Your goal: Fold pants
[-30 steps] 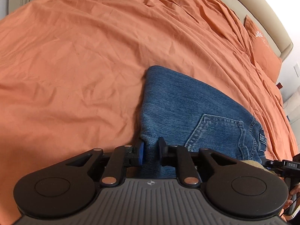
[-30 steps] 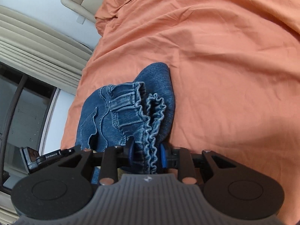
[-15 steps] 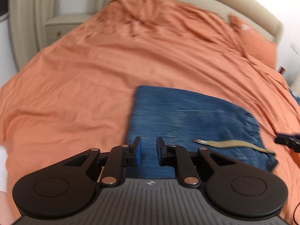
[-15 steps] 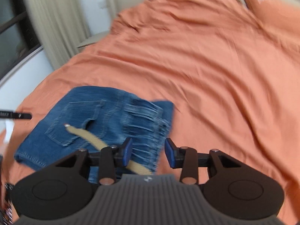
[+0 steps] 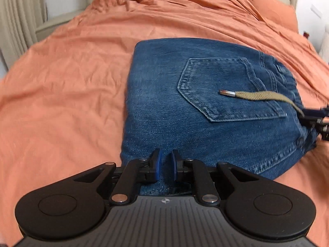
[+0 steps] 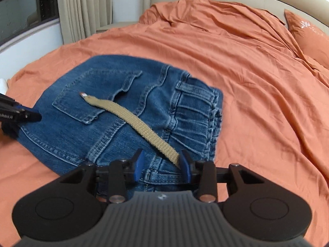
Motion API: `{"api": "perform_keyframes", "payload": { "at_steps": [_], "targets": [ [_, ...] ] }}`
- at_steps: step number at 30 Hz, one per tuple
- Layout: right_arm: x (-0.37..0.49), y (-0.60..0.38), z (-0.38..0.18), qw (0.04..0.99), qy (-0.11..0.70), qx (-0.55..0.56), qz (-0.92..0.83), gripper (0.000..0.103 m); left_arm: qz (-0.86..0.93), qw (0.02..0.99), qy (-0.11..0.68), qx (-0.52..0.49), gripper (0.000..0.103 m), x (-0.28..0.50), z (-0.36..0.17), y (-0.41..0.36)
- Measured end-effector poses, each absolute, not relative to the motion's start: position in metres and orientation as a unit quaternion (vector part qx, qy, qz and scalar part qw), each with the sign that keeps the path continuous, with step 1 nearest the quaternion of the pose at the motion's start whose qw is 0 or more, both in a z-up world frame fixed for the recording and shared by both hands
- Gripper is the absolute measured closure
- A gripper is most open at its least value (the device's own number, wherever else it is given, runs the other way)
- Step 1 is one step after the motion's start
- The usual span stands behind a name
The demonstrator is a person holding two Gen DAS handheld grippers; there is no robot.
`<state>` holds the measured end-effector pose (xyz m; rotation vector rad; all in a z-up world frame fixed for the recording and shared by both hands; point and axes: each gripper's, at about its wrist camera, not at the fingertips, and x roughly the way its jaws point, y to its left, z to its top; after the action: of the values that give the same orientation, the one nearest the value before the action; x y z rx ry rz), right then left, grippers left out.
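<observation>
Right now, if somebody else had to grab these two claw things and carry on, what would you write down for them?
Left gripper: jaws narrowly apart over the near edge of the jeans; nothing clearly pinched, and they have just been closing.
Right gripper: open at the waistband end, the tan drawstring passing between its jaws; they have just been opening.
Jeans: lying on the orange bedspread, folded into a compact block, back pocket up.
Done: the fold looks laid down.
Left: probably tuck the loose drawstring in and square the edges.

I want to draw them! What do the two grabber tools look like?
Both look the same: the left tool and the right tool are black with two round discs, silver rivets, a ribbed grey body with a small logo, and blue pads on the fingertips.
</observation>
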<state>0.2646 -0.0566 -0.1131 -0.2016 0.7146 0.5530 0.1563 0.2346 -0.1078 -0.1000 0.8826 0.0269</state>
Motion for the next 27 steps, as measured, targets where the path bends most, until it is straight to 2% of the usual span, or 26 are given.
{"api": "perform_keyframes", "payload": {
  "at_steps": [7, 10, 12, 19, 21, 27],
  "targets": [
    [0.274, -0.051, -0.11, 0.889, 0.358, -0.107, 0.263, 0.068, 0.023, 0.902, 0.432, -0.006, 0.086, 0.158, -0.092, 0.223],
    [0.268, -0.047, -0.097, 0.89, 0.354, -0.125, 0.258, 0.064, 0.024, 0.909, 0.415, 0.001, 0.085, 0.15, -0.076, 0.215],
    [0.262, -0.05, -0.083, 0.894, 0.346, -0.125, 0.255, 0.051, 0.023, 0.918, 0.395, -0.002, 0.085, 0.141, -0.058, 0.208],
    [0.216, -0.064, -0.018, 0.914, 0.284, -0.12, 0.263, 0.033, 0.014, 0.946, 0.323, 0.013, 0.076, 0.106, 0.017, 0.166],
    [0.198, -0.069, 0.002, 0.922, 0.262, -0.117, 0.261, 0.023, 0.021, 0.953, 0.302, 0.017, 0.073, 0.096, 0.036, 0.152],
    [0.142, -0.093, 0.05, 0.946, 0.2, -0.094, 0.236, 0.021, 0.008, 0.973, 0.231, -0.025, 0.059, 0.051, 0.081, 0.122]
  ]
}}
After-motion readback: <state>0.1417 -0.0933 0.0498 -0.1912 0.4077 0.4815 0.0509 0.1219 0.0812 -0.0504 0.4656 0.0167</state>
